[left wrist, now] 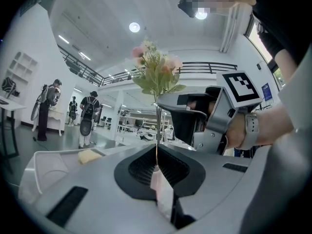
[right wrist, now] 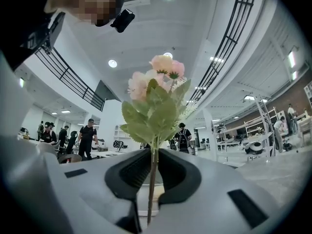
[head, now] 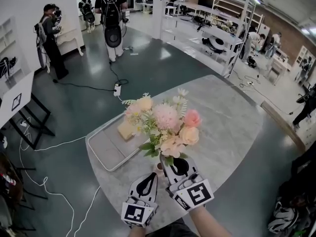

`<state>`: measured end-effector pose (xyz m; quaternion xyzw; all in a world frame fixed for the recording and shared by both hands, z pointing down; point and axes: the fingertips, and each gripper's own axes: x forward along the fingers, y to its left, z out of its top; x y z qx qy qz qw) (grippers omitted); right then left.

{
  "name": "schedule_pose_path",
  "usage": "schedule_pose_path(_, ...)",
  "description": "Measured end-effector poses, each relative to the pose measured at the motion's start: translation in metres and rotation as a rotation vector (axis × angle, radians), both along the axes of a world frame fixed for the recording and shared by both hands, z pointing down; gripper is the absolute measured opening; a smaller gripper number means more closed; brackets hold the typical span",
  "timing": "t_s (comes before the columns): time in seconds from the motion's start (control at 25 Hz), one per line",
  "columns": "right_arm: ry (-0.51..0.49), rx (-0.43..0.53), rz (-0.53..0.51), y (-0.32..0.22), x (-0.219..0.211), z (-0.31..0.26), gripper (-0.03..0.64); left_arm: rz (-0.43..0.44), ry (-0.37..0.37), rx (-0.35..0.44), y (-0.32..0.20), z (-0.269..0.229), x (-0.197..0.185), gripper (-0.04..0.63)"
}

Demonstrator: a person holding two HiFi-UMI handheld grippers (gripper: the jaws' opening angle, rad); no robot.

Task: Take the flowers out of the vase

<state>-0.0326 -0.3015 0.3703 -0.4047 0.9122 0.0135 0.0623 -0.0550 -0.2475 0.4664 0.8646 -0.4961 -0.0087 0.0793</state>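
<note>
A bunch of pink and peach flowers (head: 165,125) with green leaves stands up over both grippers at the near edge of the table. My right gripper (head: 171,165) is shut on the thin green stem (right wrist: 151,184) just under the leaves, and the blooms (right wrist: 155,84) rise above its jaws. My left gripper (head: 152,177) sits lower and to the left, shut on a small pale pink vase (left wrist: 162,193). The stem (left wrist: 157,130) runs straight up out of the vase to the flowers (left wrist: 156,69). Most of the vase is hidden by the jaws; only a sliver (head: 159,167) shows in the head view.
A grey tray (head: 106,149) with a pale yellow block (head: 125,130) lies on the round marble table (head: 232,127) beyond the flowers. Cables and a power strip (head: 117,89) lie on the floor to the left. Several people stand far off among the shelves.
</note>
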Motion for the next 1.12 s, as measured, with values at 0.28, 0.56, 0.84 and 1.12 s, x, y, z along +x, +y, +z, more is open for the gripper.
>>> schedule_pose_path(0.28,-0.009,0.013,-0.005,0.004,-0.002,-0.009,0.058,0.001,-0.002,0.01,0.004,-0.006,-0.002,0.009)
schedule_pose_path(0.56,-0.005,0.023,-0.011,0.007,-0.001,-0.022,0.058,0.006,0.007,0.027,0.004,-0.018,0.0,0.009)
schedule_pose_path(0.84,-0.006,0.021,-0.018,0.017,0.003,-0.026,0.058,0.002,0.008,0.031,0.012,-0.025,0.001,0.009)
schedule_pose_path(1.12,-0.005,0.001,-0.02,0.033,0.002,-0.022,0.058,-0.001,0.005,0.035,0.027,-0.029,-0.006,0.009)
